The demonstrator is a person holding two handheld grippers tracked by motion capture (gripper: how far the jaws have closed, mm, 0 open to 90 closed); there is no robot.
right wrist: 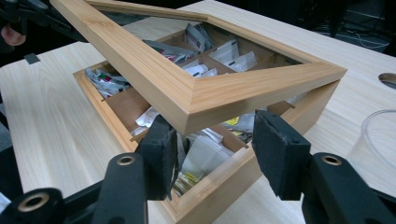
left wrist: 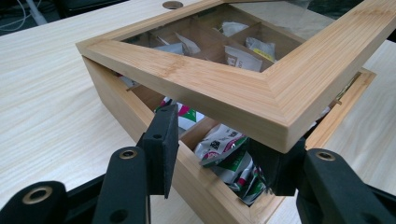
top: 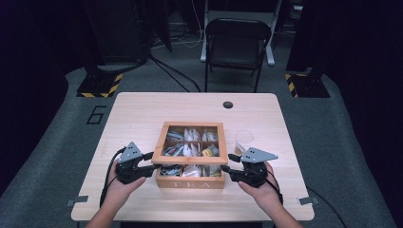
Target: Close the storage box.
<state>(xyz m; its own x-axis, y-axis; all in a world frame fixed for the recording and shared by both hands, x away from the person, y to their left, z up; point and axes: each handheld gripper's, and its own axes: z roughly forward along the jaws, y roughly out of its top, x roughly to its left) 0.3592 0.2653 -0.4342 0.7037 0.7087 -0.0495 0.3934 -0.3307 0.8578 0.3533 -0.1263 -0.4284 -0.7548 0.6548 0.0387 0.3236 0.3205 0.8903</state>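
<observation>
Tea box (top: 191,182) sits mid-table, lid (left wrist: 261,91) cracked open at the front. Left gripper (left wrist: 219,154) half-open, pads astride the lid's front corner, not clearly pinching. Right gripper (right wrist: 219,154) same at its corner, jaws apart, nothing gripped. Lift both corners evenly so the lid doesn't rack on its hinge; keep pads off the tea bags (right wrist: 201,156); mind the cup (top: 244,140).

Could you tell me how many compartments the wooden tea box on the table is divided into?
9, in a three-by-three grid inside the tea box: three along the far wall, three across the middle, three along the front wall that reads TEA. All hold tea bags.
</observation>
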